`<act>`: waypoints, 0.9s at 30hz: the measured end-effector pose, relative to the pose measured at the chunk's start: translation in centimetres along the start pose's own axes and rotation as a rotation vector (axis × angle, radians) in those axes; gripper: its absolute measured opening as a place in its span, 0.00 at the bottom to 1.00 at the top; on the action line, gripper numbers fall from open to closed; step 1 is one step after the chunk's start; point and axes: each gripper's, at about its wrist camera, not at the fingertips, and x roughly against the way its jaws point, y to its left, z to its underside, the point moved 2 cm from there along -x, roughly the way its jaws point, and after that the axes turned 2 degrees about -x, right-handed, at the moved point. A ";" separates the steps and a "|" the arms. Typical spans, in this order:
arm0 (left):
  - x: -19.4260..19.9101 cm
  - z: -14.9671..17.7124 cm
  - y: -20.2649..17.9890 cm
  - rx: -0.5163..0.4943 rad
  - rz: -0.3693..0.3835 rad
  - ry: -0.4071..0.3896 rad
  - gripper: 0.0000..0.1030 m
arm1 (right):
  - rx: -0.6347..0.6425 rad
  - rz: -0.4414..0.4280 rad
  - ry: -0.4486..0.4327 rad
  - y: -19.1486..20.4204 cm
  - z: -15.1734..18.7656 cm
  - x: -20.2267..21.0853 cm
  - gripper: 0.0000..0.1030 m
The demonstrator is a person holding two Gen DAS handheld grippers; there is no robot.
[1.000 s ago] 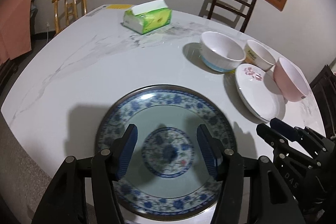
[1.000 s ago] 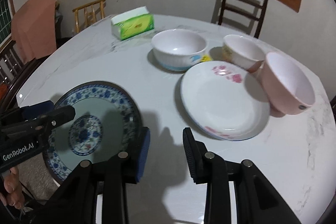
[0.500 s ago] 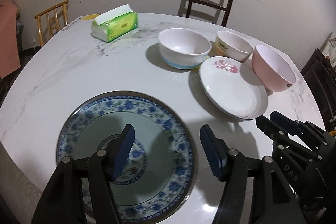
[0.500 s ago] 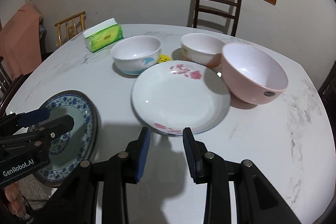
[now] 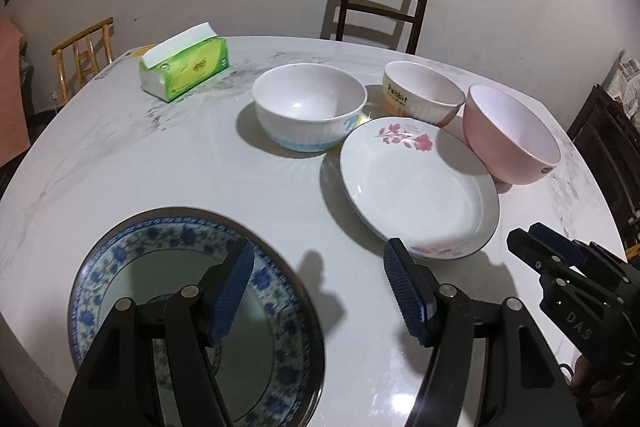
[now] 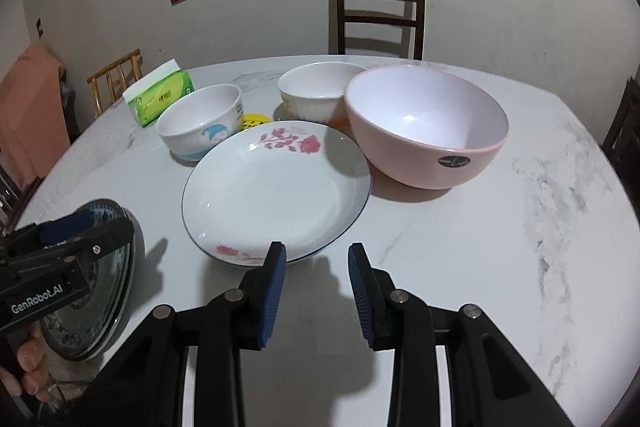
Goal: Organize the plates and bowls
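Observation:
A blue-and-white patterned plate (image 5: 160,267) lies at the table's near left edge. My left gripper (image 5: 319,247) hovers over its right rim and the bare table, jaws opening, nothing between them. A white plate with pink flowers (image 6: 276,191) lies in the middle. My right gripper (image 6: 316,247) stands open just in front of that plate's near rim, empty. Behind the plate are a white bowl with a blue base (image 6: 200,123), a cream bowl (image 6: 312,91) and a large pink bowl (image 6: 424,127) to its right.
A green tissue box (image 5: 184,67) sits at the far left of the round marble table (image 5: 120,147). A small yellow thing (image 6: 254,121) lies between the bowls. A dark chair (image 6: 378,11) stands behind the table, a wooden chair (image 5: 84,55) at the left.
Both grippers have swung to the right, away from the blue-and-white plate and toward the flowered plate. The left jaws have widened; the right jaws kept their gap.

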 end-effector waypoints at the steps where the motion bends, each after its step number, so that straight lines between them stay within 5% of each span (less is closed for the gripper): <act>1: -0.1 -0.1 -0.1 -0.003 0.004 -0.002 0.62 | -0.007 -0.005 -0.003 -0.5 -0.1 -0.1 0.32; 17: -5.3 -2.9 0.0 0.075 0.118 0.068 0.60 | -0.145 -0.112 0.050 -5.3 -1.9 -4.6 0.32; 27: -8.3 -3.8 -0.2 0.102 0.184 0.131 0.45 | -0.137 -0.136 0.061 -5.6 -4.0 -7.2 0.29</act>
